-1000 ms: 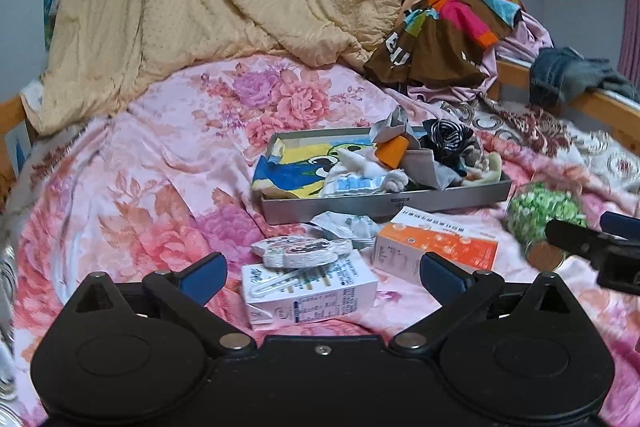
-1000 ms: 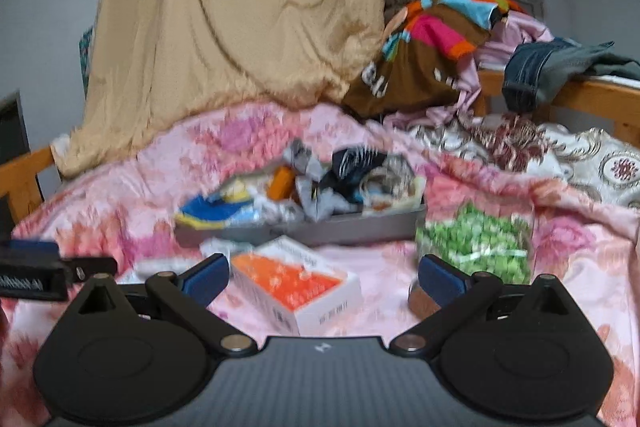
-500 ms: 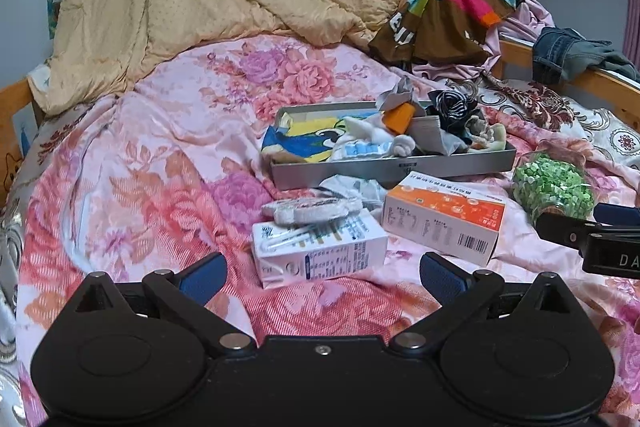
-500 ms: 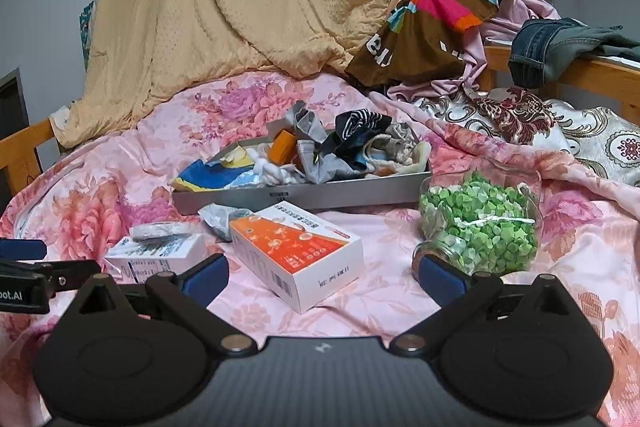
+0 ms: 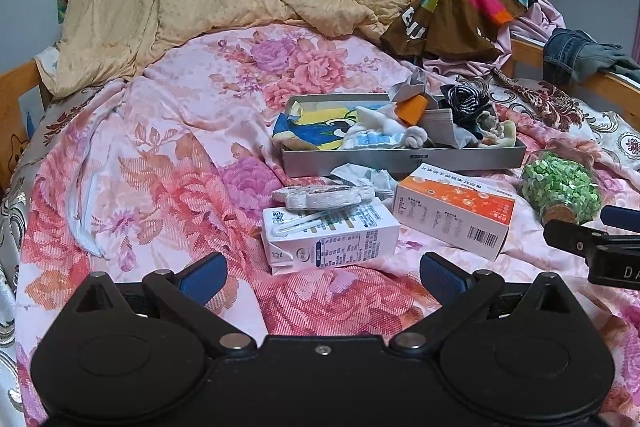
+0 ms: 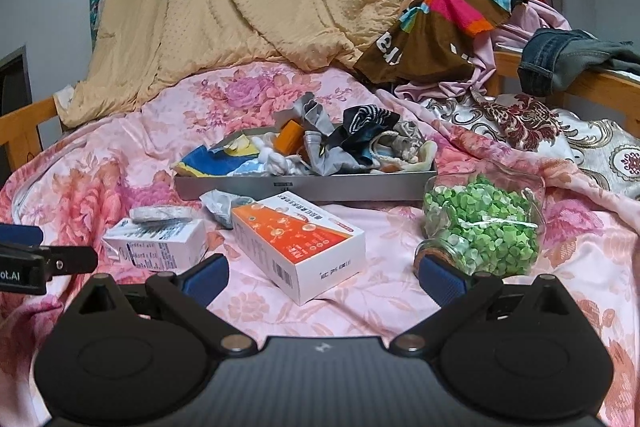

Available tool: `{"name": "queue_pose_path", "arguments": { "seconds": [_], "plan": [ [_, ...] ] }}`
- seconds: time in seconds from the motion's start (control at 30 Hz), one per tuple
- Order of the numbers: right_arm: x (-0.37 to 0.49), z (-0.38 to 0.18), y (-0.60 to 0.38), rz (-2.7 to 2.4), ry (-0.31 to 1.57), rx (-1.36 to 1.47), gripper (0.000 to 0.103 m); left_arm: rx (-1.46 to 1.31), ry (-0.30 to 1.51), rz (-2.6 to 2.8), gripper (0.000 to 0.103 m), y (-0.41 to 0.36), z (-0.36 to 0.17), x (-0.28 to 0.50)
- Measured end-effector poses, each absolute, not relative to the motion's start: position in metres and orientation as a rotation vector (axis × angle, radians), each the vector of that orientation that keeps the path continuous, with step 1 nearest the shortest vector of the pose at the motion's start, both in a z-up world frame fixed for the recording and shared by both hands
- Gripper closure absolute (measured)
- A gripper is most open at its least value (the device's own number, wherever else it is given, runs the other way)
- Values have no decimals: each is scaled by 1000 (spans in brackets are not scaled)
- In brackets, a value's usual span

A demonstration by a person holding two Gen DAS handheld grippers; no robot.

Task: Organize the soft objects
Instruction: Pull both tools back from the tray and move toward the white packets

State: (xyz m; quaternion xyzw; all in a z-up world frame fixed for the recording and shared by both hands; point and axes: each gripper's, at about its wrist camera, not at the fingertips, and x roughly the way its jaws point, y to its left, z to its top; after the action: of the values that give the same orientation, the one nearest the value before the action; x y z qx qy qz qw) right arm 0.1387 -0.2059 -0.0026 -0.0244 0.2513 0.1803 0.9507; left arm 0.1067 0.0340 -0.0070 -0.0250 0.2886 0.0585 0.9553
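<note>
orange box w/ barcode, milk carton

Milk carton, orange box, jar of green bits

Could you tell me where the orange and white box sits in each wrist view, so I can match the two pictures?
Left wrist view: the orange and white box lies right of centre, beside the milk carton.
Right wrist view: the same box lies just left of centre, ahead of the open right gripper.
Shared landmark: the grey tray of soft things lies just behind the box in both.
</note>
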Motion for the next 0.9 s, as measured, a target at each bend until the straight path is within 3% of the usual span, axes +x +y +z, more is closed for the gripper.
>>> {"name": "queue_pose_path", "arguments": {
  "seconds": [0.9],
  "plan": [
    [145, -7, -202, 373, 528, -37, 0, -100, 615, 101, 1, 37, -18, 118]
  ]
}}
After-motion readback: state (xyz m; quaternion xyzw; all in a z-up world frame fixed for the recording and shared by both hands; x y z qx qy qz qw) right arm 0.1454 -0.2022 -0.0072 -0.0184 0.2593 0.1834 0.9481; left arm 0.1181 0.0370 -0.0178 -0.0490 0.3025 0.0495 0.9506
